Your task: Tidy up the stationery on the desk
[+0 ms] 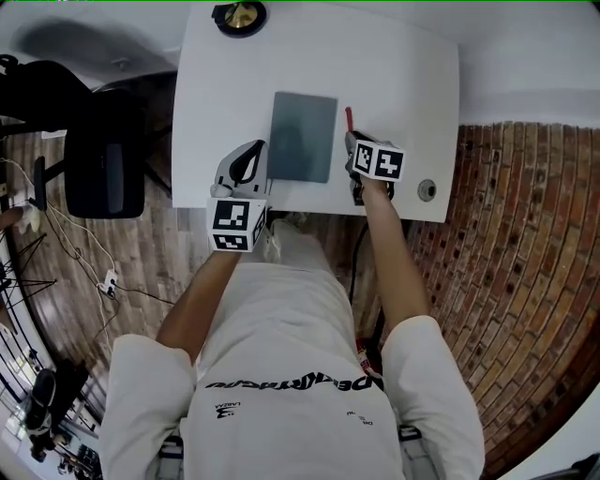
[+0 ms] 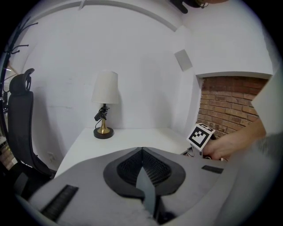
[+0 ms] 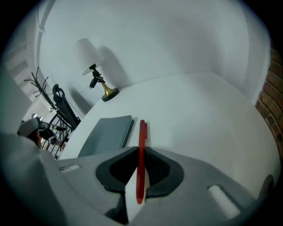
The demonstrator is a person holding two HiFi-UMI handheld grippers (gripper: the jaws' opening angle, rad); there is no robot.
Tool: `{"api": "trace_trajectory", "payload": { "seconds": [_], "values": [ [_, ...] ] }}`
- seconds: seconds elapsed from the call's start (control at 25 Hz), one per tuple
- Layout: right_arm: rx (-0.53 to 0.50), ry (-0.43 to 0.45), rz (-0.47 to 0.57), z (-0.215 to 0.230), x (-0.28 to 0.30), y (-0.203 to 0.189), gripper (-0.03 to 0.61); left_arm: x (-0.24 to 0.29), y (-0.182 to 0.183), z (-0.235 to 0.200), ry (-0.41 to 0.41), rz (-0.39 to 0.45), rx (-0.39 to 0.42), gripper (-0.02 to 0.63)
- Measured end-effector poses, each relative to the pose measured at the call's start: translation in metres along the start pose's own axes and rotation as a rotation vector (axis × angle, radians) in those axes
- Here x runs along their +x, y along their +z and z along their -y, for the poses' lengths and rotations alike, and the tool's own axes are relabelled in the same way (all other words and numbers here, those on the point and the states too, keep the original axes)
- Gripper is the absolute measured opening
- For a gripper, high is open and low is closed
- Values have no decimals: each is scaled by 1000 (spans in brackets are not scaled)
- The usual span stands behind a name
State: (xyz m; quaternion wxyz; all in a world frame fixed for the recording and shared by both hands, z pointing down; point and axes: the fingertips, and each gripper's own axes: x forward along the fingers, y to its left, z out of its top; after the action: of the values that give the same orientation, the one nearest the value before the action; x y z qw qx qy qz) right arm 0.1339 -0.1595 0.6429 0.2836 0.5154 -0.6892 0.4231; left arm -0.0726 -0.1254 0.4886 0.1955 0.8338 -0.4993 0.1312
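A red pen [image 3: 142,134] is clamped between the jaws of my right gripper [image 3: 140,150] and sticks out forward over the white desk [image 1: 394,66]. In the head view the right gripper [image 1: 352,142] is near the desk's front right, the red pen [image 1: 348,118] poking past it. A grey notebook [image 1: 302,136] lies flat mid-desk, to the left of the pen; the right gripper view also shows the notebook [image 3: 106,134]. My left gripper [image 1: 253,152] hovers at the notebook's front left corner. Its jaws [image 2: 142,150] are shut with nothing between them.
A small lamp [image 1: 239,16] with a brass base stands at the desk's far edge. A cable hole [image 1: 427,190] is at the front right corner. A black office chair [image 1: 103,164] stands left of the desk, with cables [image 1: 94,262] on the wooden floor.
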Motion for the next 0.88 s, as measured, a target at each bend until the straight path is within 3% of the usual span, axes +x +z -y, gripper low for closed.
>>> {"api": "trace_trajectory", "payload": {
  "seconds": [0.16, 0.4, 0.88],
  "values": [
    [122, 47, 9, -9, -4, -7, 49, -10, 9, 7, -14, 20, 11, -2],
    [214, 67, 3, -24, -1, -22, 49, -22, 9, 6, -32, 10, 23, -2],
    [224, 30, 14, -30, 0, -28, 51, -40, -1, -7, -18, -13, 22, -3]
  ]
}}
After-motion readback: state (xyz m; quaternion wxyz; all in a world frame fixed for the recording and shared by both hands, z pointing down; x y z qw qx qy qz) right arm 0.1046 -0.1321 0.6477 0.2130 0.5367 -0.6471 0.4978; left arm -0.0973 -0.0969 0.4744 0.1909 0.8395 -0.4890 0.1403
